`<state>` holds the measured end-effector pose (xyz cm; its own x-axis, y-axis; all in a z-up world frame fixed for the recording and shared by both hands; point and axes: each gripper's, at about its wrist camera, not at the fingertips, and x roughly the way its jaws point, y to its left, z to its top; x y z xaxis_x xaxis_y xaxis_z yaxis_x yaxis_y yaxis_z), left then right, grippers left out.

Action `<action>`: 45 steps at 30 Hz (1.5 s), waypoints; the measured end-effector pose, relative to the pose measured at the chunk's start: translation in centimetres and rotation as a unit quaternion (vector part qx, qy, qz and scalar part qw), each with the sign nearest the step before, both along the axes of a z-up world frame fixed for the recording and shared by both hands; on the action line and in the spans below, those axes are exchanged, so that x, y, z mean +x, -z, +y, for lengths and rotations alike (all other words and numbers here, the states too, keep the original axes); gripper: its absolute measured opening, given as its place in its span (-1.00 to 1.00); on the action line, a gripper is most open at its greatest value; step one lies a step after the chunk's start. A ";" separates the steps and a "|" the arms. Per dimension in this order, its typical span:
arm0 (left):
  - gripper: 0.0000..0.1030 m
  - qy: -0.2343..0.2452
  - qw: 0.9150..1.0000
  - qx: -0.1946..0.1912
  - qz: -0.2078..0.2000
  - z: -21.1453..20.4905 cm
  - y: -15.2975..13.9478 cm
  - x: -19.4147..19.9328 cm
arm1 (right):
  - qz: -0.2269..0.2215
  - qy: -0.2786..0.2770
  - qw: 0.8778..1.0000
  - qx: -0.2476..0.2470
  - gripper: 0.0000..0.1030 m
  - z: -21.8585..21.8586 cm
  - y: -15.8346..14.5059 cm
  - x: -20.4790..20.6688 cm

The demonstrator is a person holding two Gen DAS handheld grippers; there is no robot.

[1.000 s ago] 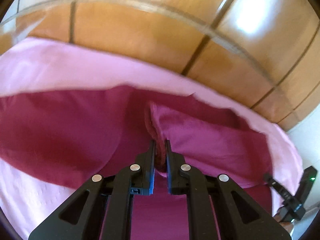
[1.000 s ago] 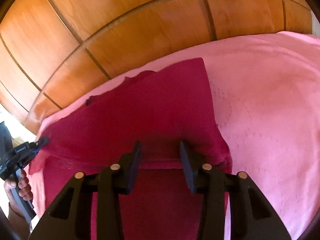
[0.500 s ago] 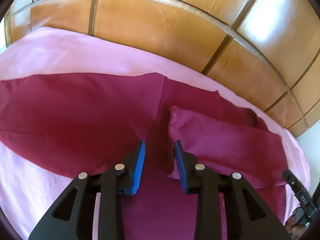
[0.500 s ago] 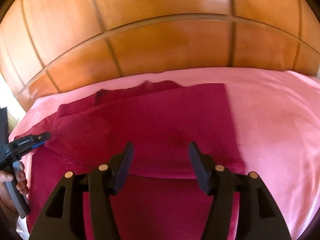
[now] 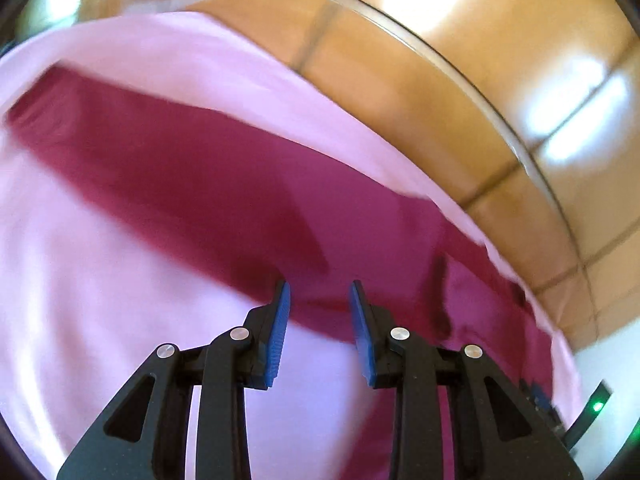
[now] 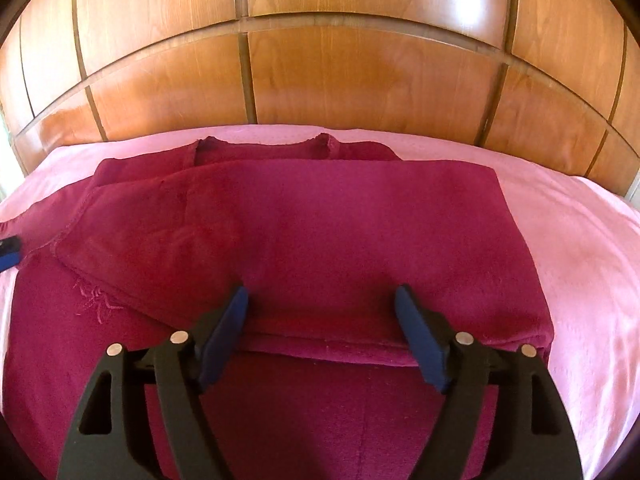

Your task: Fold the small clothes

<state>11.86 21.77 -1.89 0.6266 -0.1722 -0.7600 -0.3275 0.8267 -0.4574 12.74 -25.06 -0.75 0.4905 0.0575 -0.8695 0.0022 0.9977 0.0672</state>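
A dark red garment (image 6: 320, 224) lies spread on a pink bedsheet (image 6: 580, 248), with its right part folded over itself so a straight fold edge runs across the front. My right gripper (image 6: 322, 300) is open and empty, just above that folded edge. In the left wrist view the same garment (image 5: 224, 184) is blurred. My left gripper (image 5: 318, 292) is open and empty, over the garment's near edge where it meets the sheet (image 5: 120, 280).
A wooden panelled headboard (image 6: 320, 72) stands behind the bed, also in the left wrist view (image 5: 460, 80). The tip of the other gripper (image 6: 8, 254) shows at the left edge of the right wrist view.
My left gripper let go of the garment's fold, opened and swung left over the garment's edge. My right gripper opened wider and turned to face the headboard squarely.
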 end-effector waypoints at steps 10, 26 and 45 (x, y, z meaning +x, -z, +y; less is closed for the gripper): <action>-0.30 -0.214 0.972 -0.092 -0.019 17.4 1.0 -5.8 | 0.002 -0.007 1.000 0.024 0.76 -0.1 -0.1 0.1; -0.83 -0.240 0.965 -0.100 -0.013 23.6 0.8 -2.3 | -0.004 -0.004 1.000 0.009 0.77 0.5 0.0 0.0; -0.83 0.131 0.984 0.105 -0.051 -10.8 -3.7 1.0 | -0.008 0.000 1.000 0.023 0.77 0.2 -0.1 -0.1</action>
<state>12.83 11.00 1.81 0.6573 -0.1833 -0.7310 -0.0518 0.9567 -0.2866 12.63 -24.83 -0.70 0.5043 0.0972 -0.8580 0.0011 0.9936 0.1131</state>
